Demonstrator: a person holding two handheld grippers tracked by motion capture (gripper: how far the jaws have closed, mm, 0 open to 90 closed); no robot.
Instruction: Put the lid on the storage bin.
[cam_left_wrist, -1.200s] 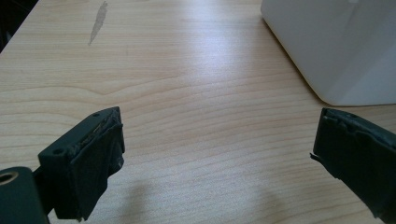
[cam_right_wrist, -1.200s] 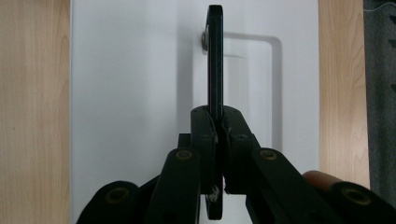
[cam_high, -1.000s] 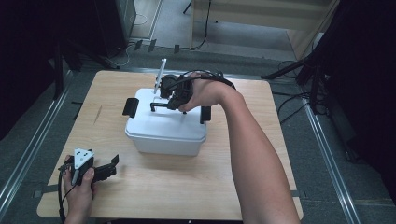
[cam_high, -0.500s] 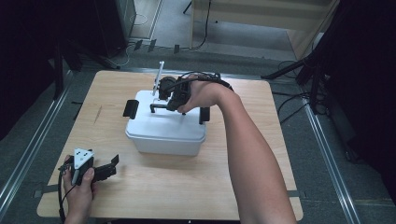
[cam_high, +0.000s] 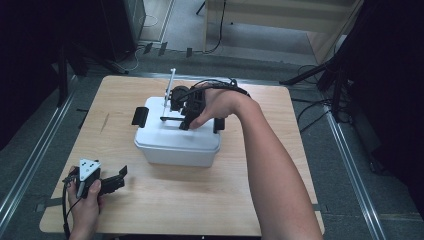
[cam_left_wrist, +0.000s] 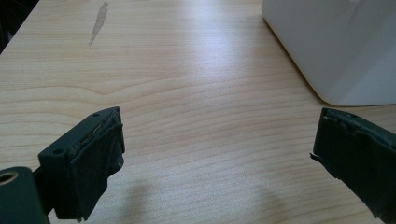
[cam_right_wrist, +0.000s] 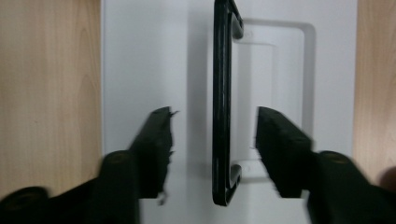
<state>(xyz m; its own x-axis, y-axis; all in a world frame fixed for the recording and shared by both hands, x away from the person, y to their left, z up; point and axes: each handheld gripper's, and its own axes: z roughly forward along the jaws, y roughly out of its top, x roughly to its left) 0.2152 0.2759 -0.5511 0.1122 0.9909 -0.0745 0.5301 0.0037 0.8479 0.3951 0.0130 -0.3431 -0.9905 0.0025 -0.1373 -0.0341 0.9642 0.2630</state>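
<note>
Right forearm stretched forward across the high view, hand bent down at the wrist, black two-jaw right gripper (cam_high: 186, 116) pointing downward, jaws parted. Left hand (cam_high: 84, 202) low at the near left, black left gripper (cam_high: 120, 179) level, jaws wide apart.

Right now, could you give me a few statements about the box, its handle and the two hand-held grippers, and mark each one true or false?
1. The right hand-held gripper has its jaws open on either side of the black handle. True.
2. The handle lies flat in the recess of the lid. False: it stands raised above the recess.
3. The left hand-held gripper is clamped on the white storage box. False: it is open, over the bare wooden table in front of the box.
4. Black latches sit at both ends of the box. True.
5. The box stands at the table's left edge. False: it stands near the middle.
</note>
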